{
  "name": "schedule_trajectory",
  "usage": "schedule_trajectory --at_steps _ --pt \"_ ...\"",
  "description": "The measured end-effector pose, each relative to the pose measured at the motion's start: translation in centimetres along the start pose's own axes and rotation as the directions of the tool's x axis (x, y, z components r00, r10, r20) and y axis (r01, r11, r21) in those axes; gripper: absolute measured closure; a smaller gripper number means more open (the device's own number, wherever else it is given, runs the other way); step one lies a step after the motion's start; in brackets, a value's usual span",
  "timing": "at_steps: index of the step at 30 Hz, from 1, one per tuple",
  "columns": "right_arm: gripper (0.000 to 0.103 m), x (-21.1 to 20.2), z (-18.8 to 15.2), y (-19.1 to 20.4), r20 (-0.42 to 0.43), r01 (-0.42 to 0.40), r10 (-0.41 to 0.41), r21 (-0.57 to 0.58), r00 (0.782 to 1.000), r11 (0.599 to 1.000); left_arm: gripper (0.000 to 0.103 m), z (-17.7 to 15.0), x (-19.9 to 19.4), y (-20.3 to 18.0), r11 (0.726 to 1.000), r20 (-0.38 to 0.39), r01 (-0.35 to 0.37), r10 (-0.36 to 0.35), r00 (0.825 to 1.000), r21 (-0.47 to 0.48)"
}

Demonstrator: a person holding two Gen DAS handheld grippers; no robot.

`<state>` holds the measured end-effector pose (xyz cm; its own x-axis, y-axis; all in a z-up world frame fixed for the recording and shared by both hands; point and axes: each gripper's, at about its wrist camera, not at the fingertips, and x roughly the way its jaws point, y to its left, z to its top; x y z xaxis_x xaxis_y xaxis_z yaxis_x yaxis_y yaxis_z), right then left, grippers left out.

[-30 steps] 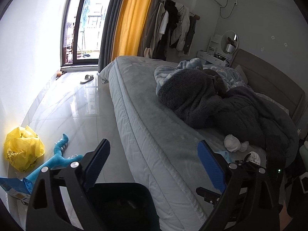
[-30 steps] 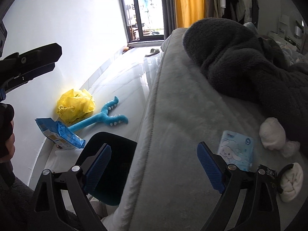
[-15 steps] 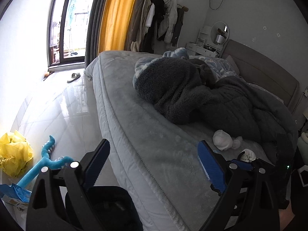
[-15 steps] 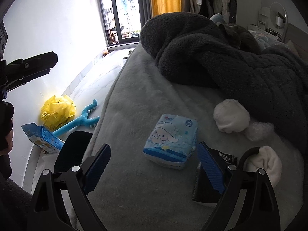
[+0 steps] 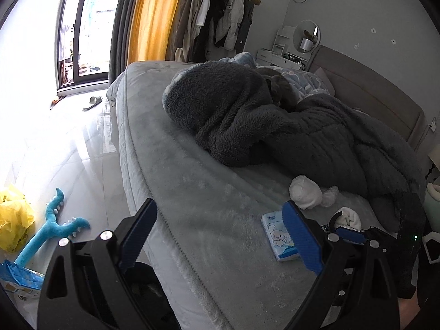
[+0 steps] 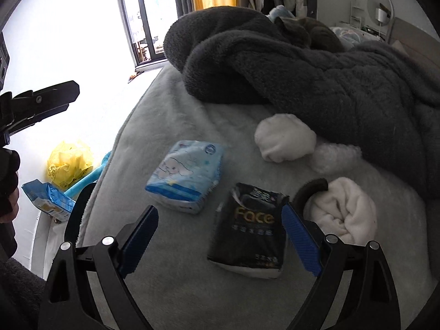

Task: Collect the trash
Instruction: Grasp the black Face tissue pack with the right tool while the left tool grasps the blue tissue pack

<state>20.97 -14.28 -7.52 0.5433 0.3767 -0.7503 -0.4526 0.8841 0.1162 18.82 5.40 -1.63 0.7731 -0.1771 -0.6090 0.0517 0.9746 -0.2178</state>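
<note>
A: Left wrist view?
B: The left gripper (image 5: 220,233) is spread, empty; the blue tissue pack (image 5: 279,238) lies on the bed (image 5: 209,192) at four o'clock.

A: Right wrist view?
B: The right gripper (image 6: 220,236) is spread wide, pinching nothing; the black tissue pack (image 6: 249,233) lies between its fingers, toward five o'clock.

A bedroom in a home: a bed (image 5: 176,181) with a headboard (image 5: 368,88) and a rumpled dark blanket (image 5: 275,126), coats (image 5: 220,13) hung by the yellow curtain (image 5: 154,16), a far vanity mirror (image 5: 306,31), and a slipper (image 5: 92,102) on the tiled floor (image 5: 68,151).
</note>
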Motion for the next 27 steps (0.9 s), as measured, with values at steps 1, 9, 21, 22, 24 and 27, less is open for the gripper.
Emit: schedule_trajectory --at_steps 1,9,21,22,24,27 --pt "0.011 0.1 -0.2 -0.5 -0.006 -0.006 0.006 0.013 1.000 1.000 0.009 0.0 0.2 -0.3 1.000 -0.004 0.003 -0.003 1.000 0.001" --pt "0.012 0.9 -1.9 -2.6 -0.040 -0.083 0.088 0.104 0.995 0.991 0.009 -0.3 1.9 -2.4 1.000 -0.035 0.024 -0.024 0.999 0.010" --pt "0.046 0.4 -1.6 -3.0 -0.001 -0.066 0.067 0.088 0.998 0.994 0.009 -1.4 4.2 -4.8 0.999 -0.095 0.029 -0.025 0.995 0.042" --pt "0.046 0.2 -1.6 -3.1 0.004 -0.071 0.071 0.086 0.997 0.994 0.009 -1.5 4.3 -4.9 0.999 -0.097 0.029 -0.025 0.995 0.041" --pt "0.047 -0.4 -1.5 -3.2 0.018 -0.084 0.082 0.084 0.996 0.993 0.009 -1.6 4.6 -5.0 0.999 -0.103 0.030 -0.026 0.994 0.035" --pt "0.047 -1.6 -1.2 -3.6 0.050 -0.088 0.084 0.080 0.995 0.993 0.009 -1.7 5.1 -5.3 0.999 -0.116 0.036 -0.033 0.993 0.023"
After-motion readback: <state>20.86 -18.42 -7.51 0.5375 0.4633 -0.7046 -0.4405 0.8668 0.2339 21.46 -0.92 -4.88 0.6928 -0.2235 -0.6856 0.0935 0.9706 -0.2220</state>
